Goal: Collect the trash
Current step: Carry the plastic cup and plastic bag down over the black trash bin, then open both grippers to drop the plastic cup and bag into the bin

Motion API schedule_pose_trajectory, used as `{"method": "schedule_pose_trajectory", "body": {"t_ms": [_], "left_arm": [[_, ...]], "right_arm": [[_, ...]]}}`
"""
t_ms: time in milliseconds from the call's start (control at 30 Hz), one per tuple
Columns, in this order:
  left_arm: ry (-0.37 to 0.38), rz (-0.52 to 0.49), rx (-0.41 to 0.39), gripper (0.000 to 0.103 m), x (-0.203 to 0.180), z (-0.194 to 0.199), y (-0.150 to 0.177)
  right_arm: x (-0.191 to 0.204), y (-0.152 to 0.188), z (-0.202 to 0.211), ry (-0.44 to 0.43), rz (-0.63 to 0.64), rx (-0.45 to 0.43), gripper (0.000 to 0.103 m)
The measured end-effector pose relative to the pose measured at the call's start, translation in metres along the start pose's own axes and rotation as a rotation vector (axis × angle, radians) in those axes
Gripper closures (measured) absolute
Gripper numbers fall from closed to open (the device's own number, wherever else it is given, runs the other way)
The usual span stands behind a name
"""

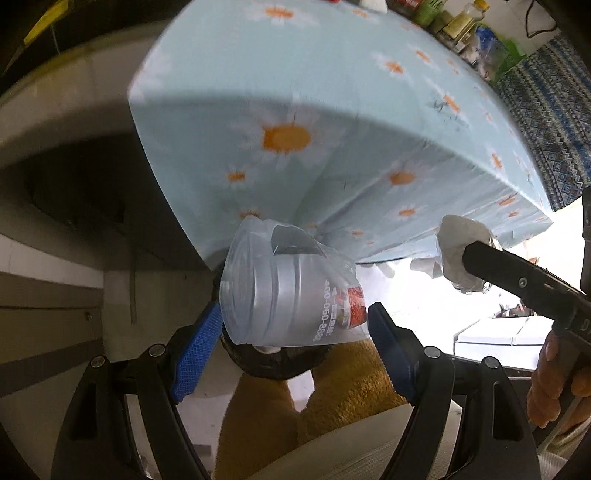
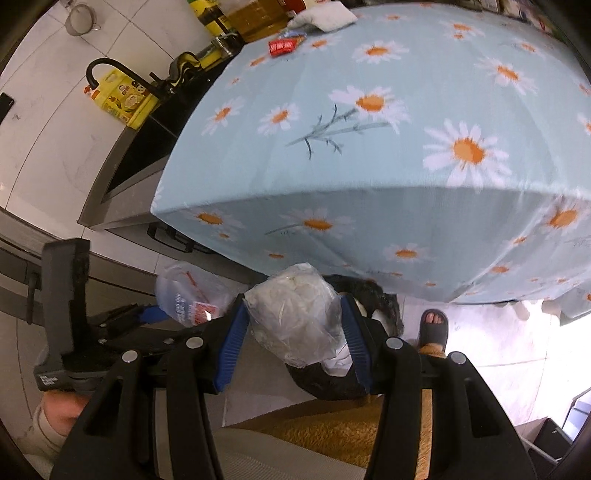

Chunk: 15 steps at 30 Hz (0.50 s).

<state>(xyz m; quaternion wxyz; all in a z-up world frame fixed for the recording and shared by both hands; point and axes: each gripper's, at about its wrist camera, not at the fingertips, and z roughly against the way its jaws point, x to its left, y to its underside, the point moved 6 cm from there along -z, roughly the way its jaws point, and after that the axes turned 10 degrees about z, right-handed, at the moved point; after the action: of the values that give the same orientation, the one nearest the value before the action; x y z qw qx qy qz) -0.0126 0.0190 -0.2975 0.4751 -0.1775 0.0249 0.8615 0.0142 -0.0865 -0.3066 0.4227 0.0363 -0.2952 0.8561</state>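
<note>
My left gripper (image 1: 293, 328) is shut on a clear plastic cup (image 1: 280, 295) with printed text and a crumpled film on top, held over a black-lined trash bin (image 1: 273, 363) on the floor. My right gripper (image 2: 295, 328) is shut on a clear bag of crumpled white tissue (image 2: 295, 314), held over the same bin (image 2: 332, 384). The right gripper and its bag also show at the right of the left wrist view (image 1: 461, 258). The left gripper with the cup shows at the left of the right wrist view (image 2: 188, 295).
A table with a blue daisy cloth (image 2: 369, 147) stands just ahead of the bin. A red wrapper (image 2: 282, 47) and a white cloth (image 2: 321, 16) lie at its far edge. A sink with a black tap (image 2: 122, 74) is left. A sandalled foot (image 2: 434, 325) stands right of the bin.
</note>
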Motion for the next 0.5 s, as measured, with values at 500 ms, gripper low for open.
{"method": "schedule_pose_trajectory", "body": {"t_ms": [500], "left_arm": [[-0.008, 0.047, 0.094, 0.035, 0.016, -0.032, 0.011]], "right_arm": [[-0.006, 0.008, -0.025, -0.026, -0.038, 0.059, 0.051]]}}
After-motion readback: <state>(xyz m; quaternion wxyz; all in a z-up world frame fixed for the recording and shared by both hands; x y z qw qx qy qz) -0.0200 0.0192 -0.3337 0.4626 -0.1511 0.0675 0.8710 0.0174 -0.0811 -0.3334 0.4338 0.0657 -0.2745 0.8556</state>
